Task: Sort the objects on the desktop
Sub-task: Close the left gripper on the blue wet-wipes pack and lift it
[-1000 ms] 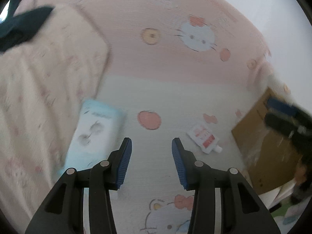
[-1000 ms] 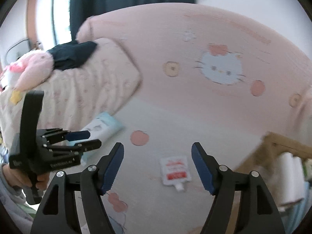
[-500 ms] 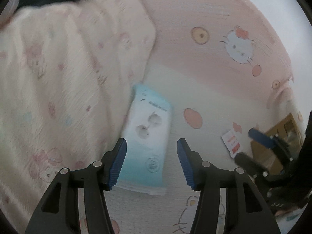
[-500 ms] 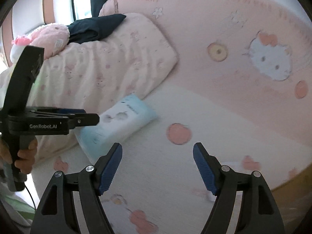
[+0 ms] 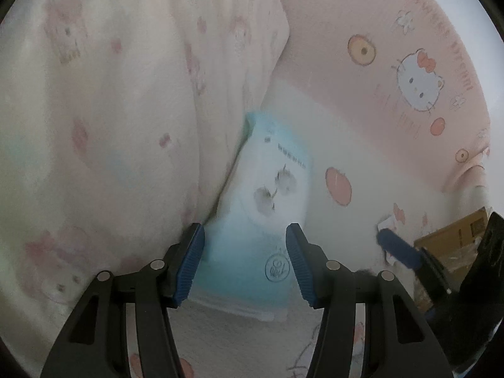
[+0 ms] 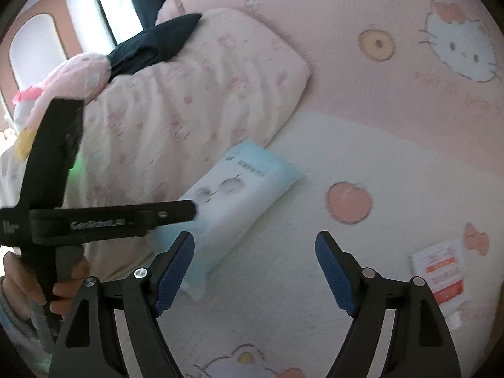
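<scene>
A light-blue and white tissue pack (image 5: 264,208) lies on the bed sheet against a folded quilt. My left gripper (image 5: 245,264) is open, its blue pads either side of the pack's near end, just above it. The pack also shows in the right wrist view (image 6: 233,201). My right gripper (image 6: 255,271) is open and empty above the sheet, to the right of the pack. A small red-and-white sachet (image 6: 441,274) lies at the right; it also shows in the left wrist view (image 5: 386,220), partly hidden by the right gripper.
A cream quilt (image 5: 110,110) with pink prints fills the left. A pink Hello Kitty cover (image 6: 409,47) lies behind. A cardboard box (image 5: 453,239) stands at the right. A pink plush toy (image 6: 75,78) and dark cloth (image 6: 151,44) rest on the quilt.
My left gripper has swung left and moved down over the tissue pack, which now sits between its pads. My right gripper has turned left too, so the sachet has slid to the right edge.
</scene>
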